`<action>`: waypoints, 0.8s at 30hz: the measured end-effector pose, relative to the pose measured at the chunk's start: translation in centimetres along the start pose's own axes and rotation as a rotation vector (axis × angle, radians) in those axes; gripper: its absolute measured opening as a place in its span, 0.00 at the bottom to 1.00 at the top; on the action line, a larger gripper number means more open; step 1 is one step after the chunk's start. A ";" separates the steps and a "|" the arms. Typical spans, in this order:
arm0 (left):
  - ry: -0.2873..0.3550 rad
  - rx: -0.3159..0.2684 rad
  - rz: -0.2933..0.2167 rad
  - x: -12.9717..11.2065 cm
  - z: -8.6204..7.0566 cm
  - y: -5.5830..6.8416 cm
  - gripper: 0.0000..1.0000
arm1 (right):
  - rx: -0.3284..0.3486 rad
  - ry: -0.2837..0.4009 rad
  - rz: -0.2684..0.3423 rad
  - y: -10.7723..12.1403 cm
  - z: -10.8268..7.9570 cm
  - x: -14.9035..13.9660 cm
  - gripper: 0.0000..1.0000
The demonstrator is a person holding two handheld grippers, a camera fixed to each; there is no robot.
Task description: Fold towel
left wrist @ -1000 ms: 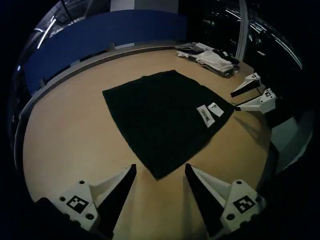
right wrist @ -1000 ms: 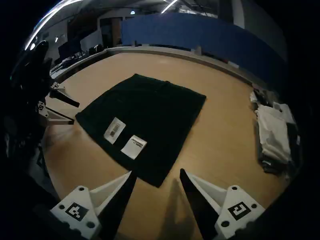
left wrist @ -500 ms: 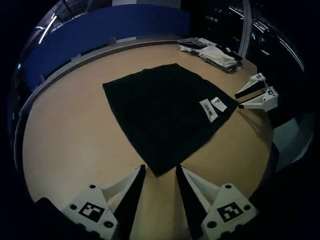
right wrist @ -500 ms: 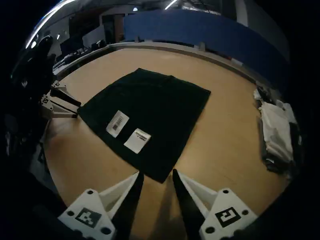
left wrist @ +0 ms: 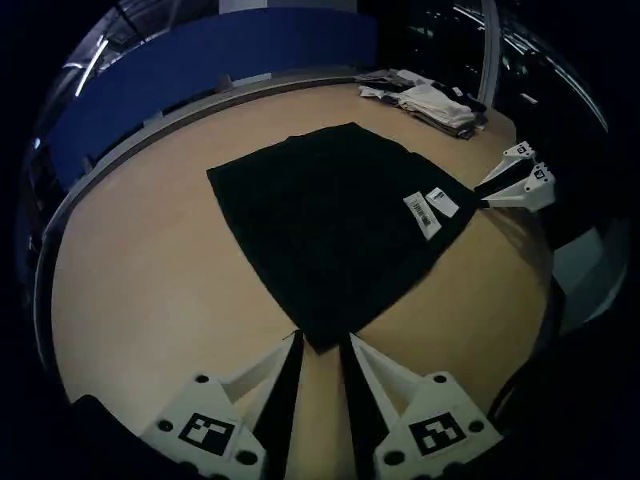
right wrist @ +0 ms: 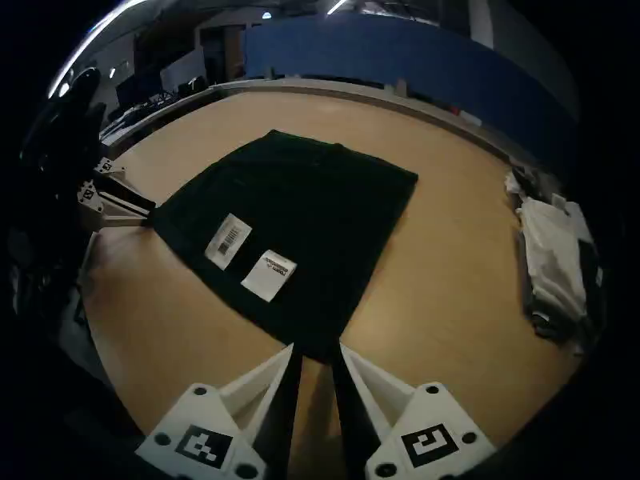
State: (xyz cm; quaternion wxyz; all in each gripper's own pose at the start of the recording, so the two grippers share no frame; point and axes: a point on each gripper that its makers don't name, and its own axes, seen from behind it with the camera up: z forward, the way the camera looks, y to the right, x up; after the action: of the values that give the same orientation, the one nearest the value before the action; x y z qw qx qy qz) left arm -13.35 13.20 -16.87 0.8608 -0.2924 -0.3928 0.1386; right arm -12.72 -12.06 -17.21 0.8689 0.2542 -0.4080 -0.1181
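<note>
A dark towel (left wrist: pixel 336 216) (right wrist: pixel 296 208) lies flat on the wooden table (left wrist: pixel 152 264) (right wrist: pixel 456 264), with two white labels (left wrist: pixel 420 214) (right wrist: pixel 269 274) on top of it. In the left gripper view, my left gripper (left wrist: pixel 321 342) has its fingers drawn in on the towel's near corner. The right gripper (left wrist: pixel 480 202) pinches the corner at the far right. In the right gripper view, my right gripper (right wrist: pixel 318 352) holds its own near corner the same way. There the left gripper (right wrist: pixel 150 218) meets the towel's left corner, held by a person in dark sleeves.
A stack of folded light and dark cloths (left wrist: pixel 432 104) (right wrist: pixel 556 272) sits near the table's edge, away from the towel. A blue partition (left wrist: pixel 200 64) (right wrist: pixel 416 64) runs along the far side. Bare wood surrounds the towel.
Both grippers slid forward to the towel's corners and their fingers narrowed from wide open to closed on the cloth. The towel has stayed flat.
</note>
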 end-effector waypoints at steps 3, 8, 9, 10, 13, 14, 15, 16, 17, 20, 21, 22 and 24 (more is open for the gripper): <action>-0.002 0.001 -0.002 0.0 0.0 0.0 0.31 | 0.002 0.001 0.003 -0.1 0.1 0.0 0.26; -0.004 0.008 0.006 0.0 -0.1 -0.2 0.20 | 0.005 -0.002 0.017 -0.1 0.1 0.0 0.19; -0.004 0.011 0.007 -0.1 -0.1 -0.3 0.16 | 0.005 -0.003 0.019 0.0 0.1 0.0 0.17; -0.004 0.014 0.008 -0.1 -0.1 -0.3 0.15 | 0.003 -0.004 0.020 0.0 0.1 0.0 0.15; -0.003 0.018 0.009 0.0 0.0 -0.3 0.11 | 0.000 -0.009 0.024 0.1 0.0 0.0 0.12; -0.002 0.019 0.010 0.0 0.0 -0.3 0.11 | -0.001 -0.010 0.026 0.2 -0.1 0.1 0.11; -0.002 0.019 0.009 0.0 0.0 -0.3 0.10 | -0.002 -0.012 0.027 0.2 -0.1 0.1 0.10; -0.003 0.018 0.008 0.0 -0.1 -0.3 0.10 | -0.004 -0.014 0.027 0.2 -0.1 0.1 0.10; -0.003 0.016 0.006 0.0 -0.1 -0.3 0.09 | -0.005 -0.015 0.027 0.2 -0.1 0.1 0.10; -0.008 0.011 -0.009 -0.1 -0.2 -0.3 0.09 | -0.007 -0.017 0.029 0.2 -0.2 0.1 0.09; -0.009 0.009 -0.015 -0.1 -0.2 -0.3 0.09 | -0.007 -0.017 0.030 0.2 -0.2 0.1 0.09; -0.009 0.007 -0.022 0.0 -0.3 -0.3 0.09 | -0.006 -0.017 0.032 0.2 -0.2 0.1 0.09; -0.009 0.005 -0.034 0.0 -0.3 -0.3 0.09 | -0.003 -0.016 0.038 0.1 -0.2 0.1 0.08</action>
State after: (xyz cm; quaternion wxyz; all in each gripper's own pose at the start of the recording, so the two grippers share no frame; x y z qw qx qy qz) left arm -13.15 12.82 -16.84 0.8620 -0.2829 -0.4012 0.1262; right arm -12.50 -11.94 -17.15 0.8680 0.2441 -0.4197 -0.1045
